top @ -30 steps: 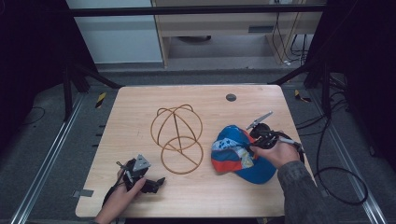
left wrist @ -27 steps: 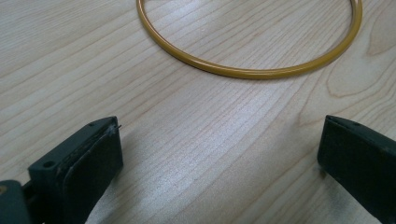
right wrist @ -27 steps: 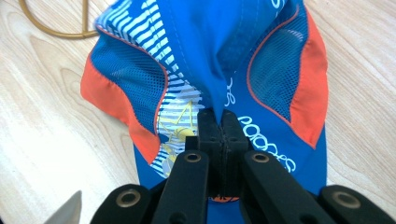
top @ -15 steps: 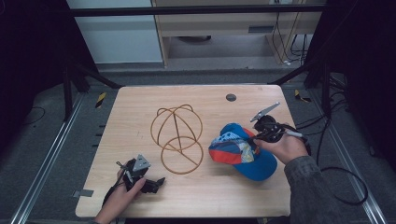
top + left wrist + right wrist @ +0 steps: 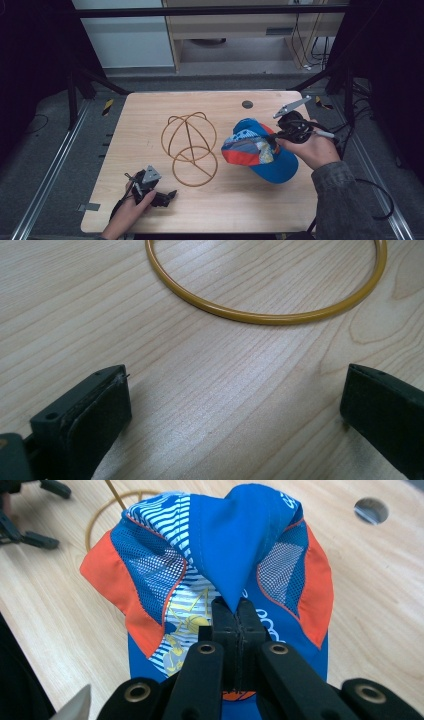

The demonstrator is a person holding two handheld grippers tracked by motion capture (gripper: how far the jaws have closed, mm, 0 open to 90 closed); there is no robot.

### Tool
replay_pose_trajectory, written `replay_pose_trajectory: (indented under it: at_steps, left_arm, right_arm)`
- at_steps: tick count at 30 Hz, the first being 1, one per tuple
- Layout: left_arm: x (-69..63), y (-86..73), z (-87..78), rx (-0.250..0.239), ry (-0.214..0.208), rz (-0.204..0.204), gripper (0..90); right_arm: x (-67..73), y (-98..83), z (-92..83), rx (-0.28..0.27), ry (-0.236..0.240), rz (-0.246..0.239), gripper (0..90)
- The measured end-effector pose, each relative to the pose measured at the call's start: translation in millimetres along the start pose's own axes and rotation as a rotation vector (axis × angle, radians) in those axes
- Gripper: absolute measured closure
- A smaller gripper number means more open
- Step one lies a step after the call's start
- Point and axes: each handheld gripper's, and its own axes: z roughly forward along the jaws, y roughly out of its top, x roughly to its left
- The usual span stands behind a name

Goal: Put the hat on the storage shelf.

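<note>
Because the cap (image 5: pixel 220 575) hangs from a single pinch of blue fabric near its crown, the hold looks thin: the right hand-held gripper (image 5: pixel 234 611) has its jaws pressed tight together on that fold, and the rest of the cap droops below and ahead of them, its brim sagging toward the worktop (image 5: pixel 150 107). In the high view the cap (image 5: pixel 257 150) sits just in front of the right hand-held gripper (image 5: pixel 280 134), raised off the wood and just beside the wire hat stand (image 5: pixel 190 147), which lies farther ahead of the jaws. My judgement is that the main risk is the cloth sliding out of the pinch, since soft fabric gives little for the pads to bite on and the stiff brim pulls on it. A second risk is the loose brim or mesh side catching a wire of the stand as the cap comes over it, which could drag or tip the light frame. The left hand-held gripper (image 5: pixel 167 196) rests low on the worktop with its jaws standing wide apart and nothing between them; the stand's base ring (image 5: pixel 265 315) lies ahead of it, untouched, so nothing steadies the stand if it is nudged.
</note>
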Motion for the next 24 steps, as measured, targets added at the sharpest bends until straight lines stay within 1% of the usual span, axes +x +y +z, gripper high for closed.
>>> replay_pose_trajectory:
  at_steps: [1, 4, 6, 12, 16, 21, 24]
  left_arm:
    - [0.0, 0.0, 0.0, 0.000, 0.000, 0.000, 0.0]
    - [0.2, 0.1, 0.0, 0.000, 0.001, 0.003, 0.0]
    - [0.2, 0.1, 0.0, 0.000, 0.001, 0.003, 0.0]
    - [-0.1, -0.1, -0.1, -0.001, 0.003, 0.002, 0.0]
    - [-0.1, 0.0, -0.2, 0.000, 0.003, 0.003, 0.0]
    - [-0.1, 0.0, -0.2, 0.000, 0.002, 0.002, 0.0]
    - [-0.1, 0.0, -0.2, 0.000, 0.002, 0.002, 0.0]
  right_arm:
    - [0.0, 0.0, 0.0, 0.000, 0.000, 0.000, 90.0]
    - [2.5, 4.0, -9.8, -0.015, -0.006, -0.010, 90.0]
    - [3.3, 6.0, -16.1, -0.035, 0.002, -0.013, 90.0]
    - [2.8, 9.3, -30.7, -0.067, -0.007, -0.028, 90.0]
    - [3.5, 12.9, -42.9, -0.082, -0.017, -0.035, 90.0]
    - [5.1, 17.6, -53.5, -0.094, -0.024, -0.045, 90.0]
    - [7.6, 23.7, -62.1, -0.104, -0.031, -0.057, 90.0]
